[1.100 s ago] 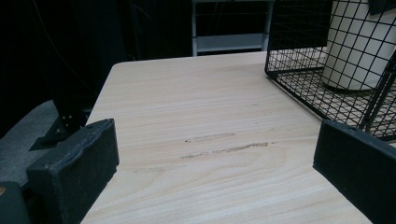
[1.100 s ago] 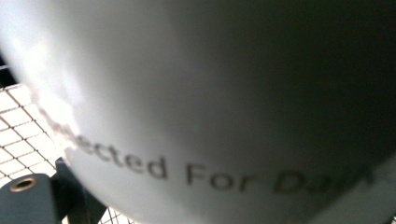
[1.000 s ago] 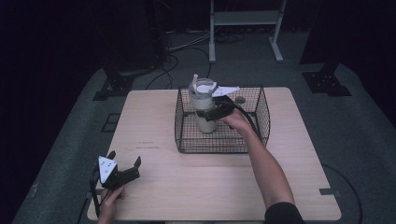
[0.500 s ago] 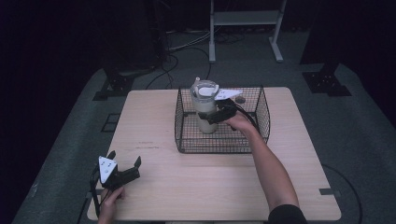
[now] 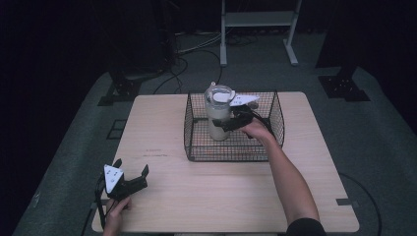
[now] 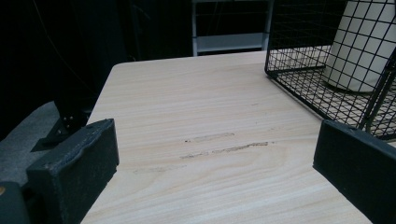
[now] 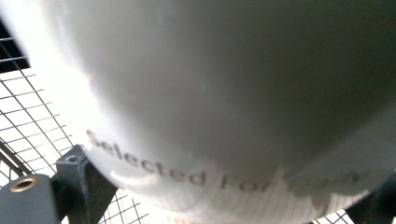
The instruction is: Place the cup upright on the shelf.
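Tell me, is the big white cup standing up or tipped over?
Standing up. The white cup sits upright inside the wire basket, lid end on top, with the right gripper closed around its side.

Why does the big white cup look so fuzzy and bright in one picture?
In the right gripper view the cup sits right against the camera, so it blurs, and light glares white on its left side. In the high view the room behind is dark, only the table lit. The left gripper view shows sharp wood grain.
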